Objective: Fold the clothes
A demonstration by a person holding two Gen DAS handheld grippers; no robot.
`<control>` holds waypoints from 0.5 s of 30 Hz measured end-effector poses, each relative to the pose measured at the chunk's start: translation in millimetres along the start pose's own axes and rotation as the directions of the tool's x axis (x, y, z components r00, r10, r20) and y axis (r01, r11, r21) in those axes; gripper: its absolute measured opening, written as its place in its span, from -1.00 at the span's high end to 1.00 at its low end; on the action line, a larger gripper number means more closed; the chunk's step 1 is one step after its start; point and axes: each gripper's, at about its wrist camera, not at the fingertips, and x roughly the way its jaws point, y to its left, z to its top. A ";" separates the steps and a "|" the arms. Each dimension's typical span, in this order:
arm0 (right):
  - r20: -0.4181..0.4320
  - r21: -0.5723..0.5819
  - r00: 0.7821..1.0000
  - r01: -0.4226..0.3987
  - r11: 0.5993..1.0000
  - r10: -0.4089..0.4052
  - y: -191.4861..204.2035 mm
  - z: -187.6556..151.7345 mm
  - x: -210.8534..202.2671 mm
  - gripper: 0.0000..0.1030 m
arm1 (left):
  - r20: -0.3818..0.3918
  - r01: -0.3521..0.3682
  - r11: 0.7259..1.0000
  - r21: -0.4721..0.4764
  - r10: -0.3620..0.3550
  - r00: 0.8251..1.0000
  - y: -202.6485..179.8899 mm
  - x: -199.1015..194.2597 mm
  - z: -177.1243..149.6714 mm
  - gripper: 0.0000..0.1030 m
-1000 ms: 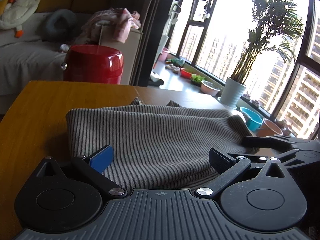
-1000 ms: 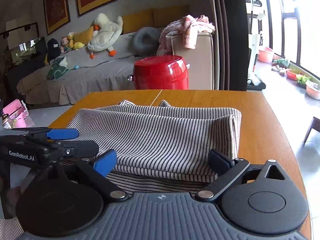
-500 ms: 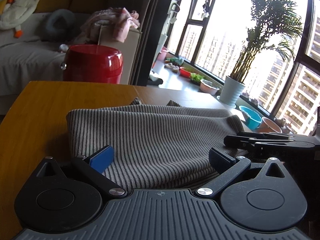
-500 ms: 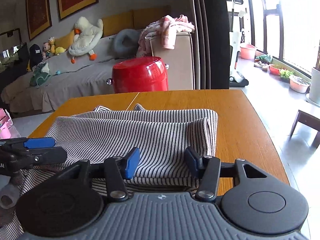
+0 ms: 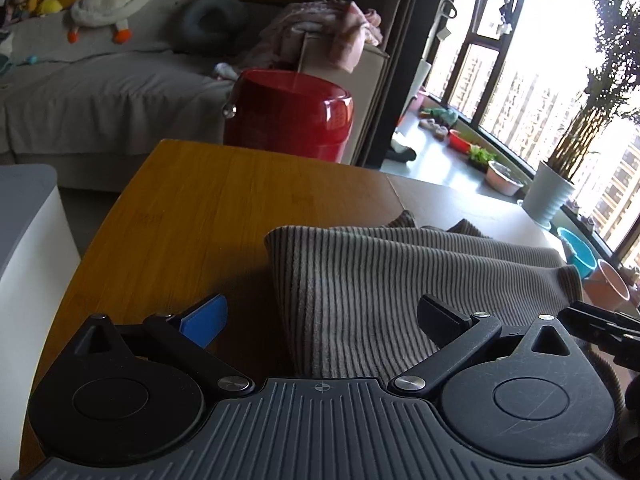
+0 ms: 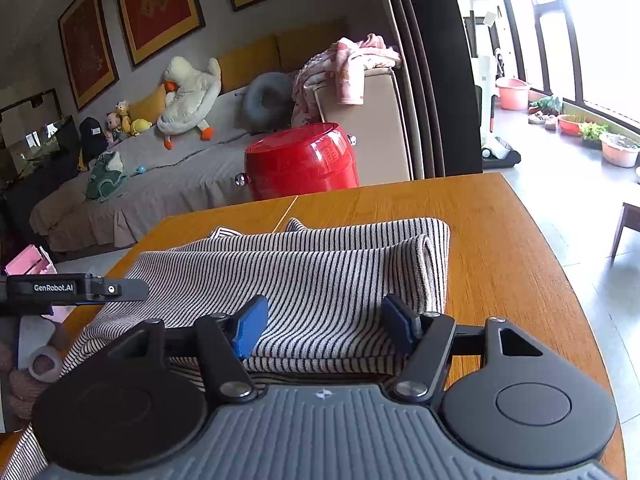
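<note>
A grey-and-white striped garment (image 6: 320, 272) lies folded in a thick stack on the wooden table (image 6: 500, 240). My right gripper (image 6: 325, 328) hovers low at the stack's near right end. Its jaws are opening, and the folded cloth lies between the blue pads (image 6: 250, 332) without being pinched. My left gripper (image 5: 320, 312) is open wide over the garment's (image 5: 400, 280) left edge, with its blue pad (image 5: 206, 316) above bare wood. Each gripper shows in the other's view: the left gripper (image 6: 80, 290) at the left side, the right gripper (image 5: 600, 320) at the right side.
A red round stool (image 6: 300, 164) stands just past the table's far edge, and behind it a grey sofa (image 6: 160, 184) with plush toys. A white-and-grey unit (image 5: 24, 240) stands left of the table. Potted plants and basins (image 5: 552, 196) line the window.
The left gripper has shifted left, from over the middle of the garment to its left edge. The right gripper's jaws narrowed, then widened again, and it tilted a little.
</note>
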 end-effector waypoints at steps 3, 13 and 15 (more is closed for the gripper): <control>-0.006 0.012 1.000 -0.011 1.000 0.011 -2.5 2.4 -1.0 -0.24 | -0.021 -0.012 1.000 -0.005 0.012 1.000 1.7 3.2 -0.3 -1.00; -0.036 0.045 0.997 0.073 0.996 -0.072 -41.8 44.4 16.4 -0.62 | -0.107 0.127 0.987 -0.098 -0.137 0.985 27.1 17.6 26.8 -0.99; -0.083 0.062 0.995 0.060 0.996 -0.055 -48.0 44.4 32.5 -0.62 | -0.113 0.140 0.986 -0.087 -0.150 0.982 21.2 26.1 30.7 -0.98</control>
